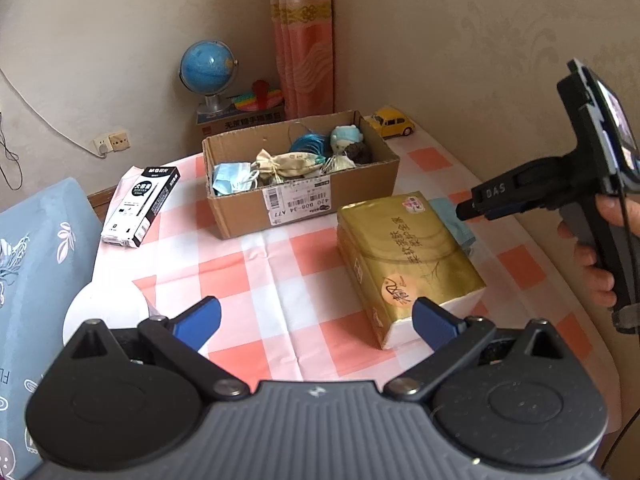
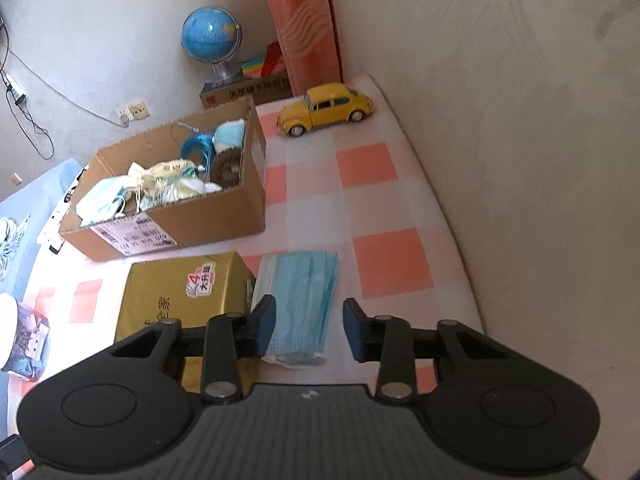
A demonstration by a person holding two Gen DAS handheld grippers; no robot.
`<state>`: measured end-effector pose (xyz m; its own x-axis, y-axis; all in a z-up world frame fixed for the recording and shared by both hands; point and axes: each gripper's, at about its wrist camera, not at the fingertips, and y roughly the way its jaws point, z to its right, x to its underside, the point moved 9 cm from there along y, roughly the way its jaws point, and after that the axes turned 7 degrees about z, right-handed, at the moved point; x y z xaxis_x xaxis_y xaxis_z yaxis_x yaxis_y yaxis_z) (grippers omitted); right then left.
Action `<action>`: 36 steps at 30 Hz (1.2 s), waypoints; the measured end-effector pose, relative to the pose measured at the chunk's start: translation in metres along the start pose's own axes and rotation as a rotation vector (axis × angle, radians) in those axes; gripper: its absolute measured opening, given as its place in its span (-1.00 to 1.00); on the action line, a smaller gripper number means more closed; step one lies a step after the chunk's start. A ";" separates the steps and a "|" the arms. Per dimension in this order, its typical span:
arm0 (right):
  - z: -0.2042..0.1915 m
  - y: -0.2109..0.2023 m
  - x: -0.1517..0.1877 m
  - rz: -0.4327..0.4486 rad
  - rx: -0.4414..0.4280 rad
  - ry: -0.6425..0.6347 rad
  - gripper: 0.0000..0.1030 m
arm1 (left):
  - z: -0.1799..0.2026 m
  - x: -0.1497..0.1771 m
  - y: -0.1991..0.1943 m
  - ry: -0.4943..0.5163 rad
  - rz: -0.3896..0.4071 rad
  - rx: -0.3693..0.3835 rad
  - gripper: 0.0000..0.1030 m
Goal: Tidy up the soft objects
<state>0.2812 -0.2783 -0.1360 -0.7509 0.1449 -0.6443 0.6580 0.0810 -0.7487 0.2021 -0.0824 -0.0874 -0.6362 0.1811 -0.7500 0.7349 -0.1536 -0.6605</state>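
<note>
Beige walls (image 1: pixel 440 40) meet at a corner behind a pink curtain (image 1: pixel 304 40); wall socket (image 1: pixel 113 142) at left.

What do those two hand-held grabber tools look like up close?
Both look alike. The left gripper has a ribbed grey body, two round black discs, black link arms with silver pivot bolts and blue finger pads. The right gripper is the same; seen from the side it has a black pistol-style handle, white "DAS" lettering, a thin black cable and a small screen on its back.

Face mask (image 1: pixel 452 220) mostly hidden behind tissue pack (image 1: pixel 404 256); black box (image 2: pixel 60 216) behind carton (image 2: pixel 180 216).
</note>
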 end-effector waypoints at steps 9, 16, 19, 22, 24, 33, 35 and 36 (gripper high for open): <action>-0.001 0.018 0.012 -0.043 -0.023 0.022 -0.73 | 0.000 0.003 0.006 -0.002 -0.018 0.004 0.97; 0.002 0.011 0.020 -0.033 -0.010 0.013 -0.90 | 0.003 0.006 0.010 -0.002 -0.029 0.011 0.97; 0.007 0.006 0.023 -0.027 0.005 0.017 -0.90 | 0.005 0.007 0.010 0.001 -0.031 0.017 0.97; 0.016 0.000 0.027 -0.021 0.031 0.026 -0.90 | 0.008 0.007 0.010 0.007 -0.030 0.023 0.97; 0.021 -0.004 0.031 -0.019 0.049 0.031 -0.89 | 0.010 0.007 0.010 0.010 -0.031 0.027 0.97; 0.012 -0.025 0.035 -0.003 -0.014 0.035 -0.68 | 0.017 0.009 0.012 0.026 -0.034 0.041 0.97; 0.006 -0.028 0.036 -0.011 -0.044 0.038 -0.64 | 0.017 0.009 0.012 0.026 -0.035 0.041 0.97; 0.003 -0.029 0.036 -0.009 -0.053 0.038 -0.62 | 0.017 0.009 0.013 0.026 -0.036 0.042 0.97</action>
<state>0.2347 -0.2788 -0.1376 -0.7550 0.1809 -0.6302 0.6538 0.1340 -0.7447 0.2015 -0.0991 -0.1034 -0.6552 0.2120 -0.7251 0.7010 -0.1875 -0.6881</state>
